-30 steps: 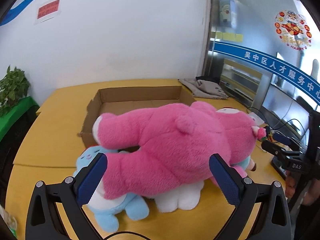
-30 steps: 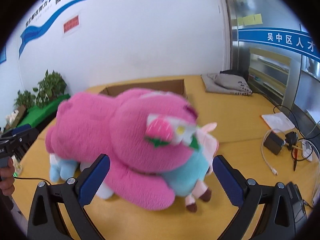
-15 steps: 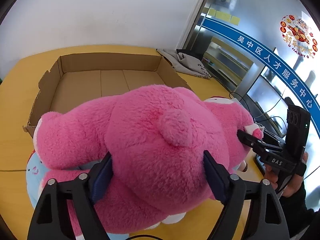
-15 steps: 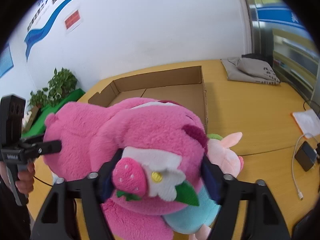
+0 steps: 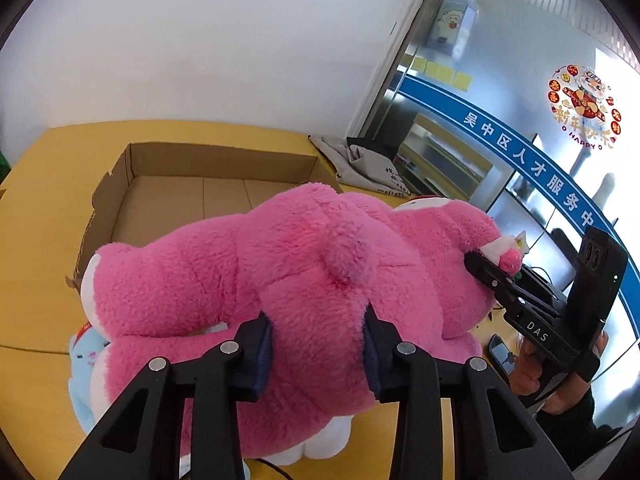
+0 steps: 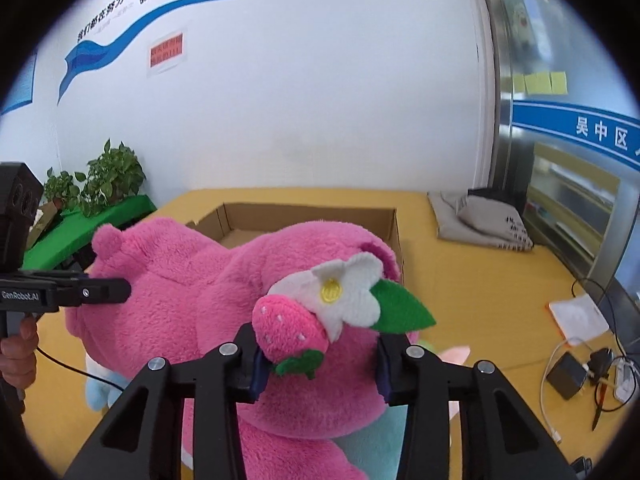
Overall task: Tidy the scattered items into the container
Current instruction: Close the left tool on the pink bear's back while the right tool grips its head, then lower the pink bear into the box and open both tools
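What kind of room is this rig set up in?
Probably an office or public service centre, not a home: a blue signage band with Chinese lettering on the glass partition, a blue slogan swoosh painted on the white wall, and yellow sticky notes on the glass.

Daylight is coming in bright and even from the glass wall (image 5: 520,128) on the right, washing out the panes there; the white wall (image 6: 320,100) is glowing softly; shadows under the pink plush (image 5: 280,280) are lying faint on the desk (image 5: 40,220); both fisheye views are bending straight lines and darkening to black at the corners; the wall lettering is looking slightly soft.
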Available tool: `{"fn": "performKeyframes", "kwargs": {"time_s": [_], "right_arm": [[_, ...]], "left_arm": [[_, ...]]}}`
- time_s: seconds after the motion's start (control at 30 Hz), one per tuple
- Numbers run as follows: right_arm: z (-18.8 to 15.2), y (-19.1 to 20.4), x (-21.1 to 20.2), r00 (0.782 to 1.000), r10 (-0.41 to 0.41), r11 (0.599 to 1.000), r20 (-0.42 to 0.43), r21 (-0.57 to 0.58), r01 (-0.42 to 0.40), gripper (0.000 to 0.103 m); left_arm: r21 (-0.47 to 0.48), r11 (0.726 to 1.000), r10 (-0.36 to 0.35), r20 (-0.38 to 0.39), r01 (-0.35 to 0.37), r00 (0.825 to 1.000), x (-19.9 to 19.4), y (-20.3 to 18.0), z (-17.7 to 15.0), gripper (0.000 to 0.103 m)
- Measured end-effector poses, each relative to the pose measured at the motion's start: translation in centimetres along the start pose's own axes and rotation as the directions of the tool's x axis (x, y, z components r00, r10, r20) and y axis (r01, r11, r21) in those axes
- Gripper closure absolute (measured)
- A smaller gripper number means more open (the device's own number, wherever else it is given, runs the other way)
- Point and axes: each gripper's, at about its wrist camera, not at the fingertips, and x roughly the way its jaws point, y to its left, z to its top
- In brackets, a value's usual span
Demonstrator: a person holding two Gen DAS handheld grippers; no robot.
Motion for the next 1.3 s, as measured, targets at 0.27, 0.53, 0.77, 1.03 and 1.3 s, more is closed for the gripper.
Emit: {"fn": "performKeyframes", "kwargs": {"time_s": [0.27, 0.53, 0.77, 1.03, 1.3], "right_arm": [[8.9, 0.0, 3.2, 0.984, 0.000, 0.999, 0.178, -0.032, 0.006, 0.064], [15.5, -2.7, 11.7, 0.958, -0.031, 0.999, 0.286, 0.046, 0.019, 0.063], [13.7, -5.7, 23.5, 0.983, -0.098, 0.990, 0.154, 0.111, 0.081, 0.061], [6.7, -6.7, 34.6, 0.920, -0.227, 0.966, -0.320, 0.048, 0.255, 0.046], [7.3, -8.2, 30.1, 0.926, -0.092, 0.980, -0.367, 0.131, 0.149, 0.025]], "left_arm": [[0.112, 0.991, 0.054, 0.136, -0.069, 0.989, -0.8, 0.1, 11.3, 0.067], [0.158, 0.983, 0.072, 0.155, -0.096, 0.985, 6.3, 3.7, 20.8, 0.067], [0.102, 0.987, 0.125, -0.043, -0.121, 0.991, 20.1, 10.6, 22.5, 0.067], [0.139, 0.967, 0.244, -0.293, -0.212, 0.924, 32.1, 13.7, 16.3, 0.089], [0.171, 0.944, 0.319, -0.270, -0.281, 0.908, 24.4, 12.6, 16.3, 0.073]]}}
